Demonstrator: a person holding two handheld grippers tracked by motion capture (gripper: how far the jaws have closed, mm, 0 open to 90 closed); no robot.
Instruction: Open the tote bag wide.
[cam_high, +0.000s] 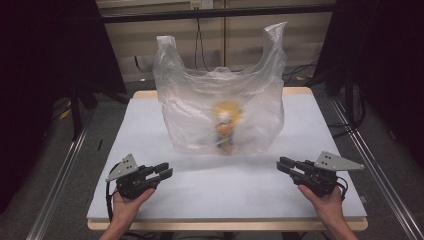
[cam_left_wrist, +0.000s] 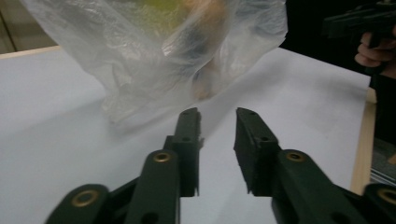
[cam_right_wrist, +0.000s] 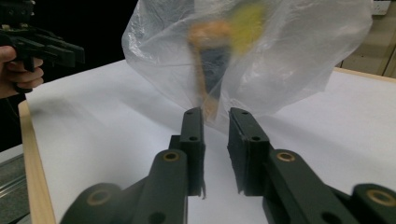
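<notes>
A crinkled clear plastic bag (cam_high: 220, 107) stands mid-table toward the far edge, a blurred orange-and-yellow object (cam_high: 226, 125) inside. Left gripper (cam_high: 164, 171) near the front left corner, jaws parted, empty. Right gripper (cam_high: 286, 165) near the front right corner, jaws slightly apart, empty.

The toy (cam_high: 225, 127) inside the plastic bag (cam_high: 220, 95) is blurred by the film, so only orange and yellow patches can be made out. In the left tool view, the bag's top is cut off by the upper edge.
</notes>
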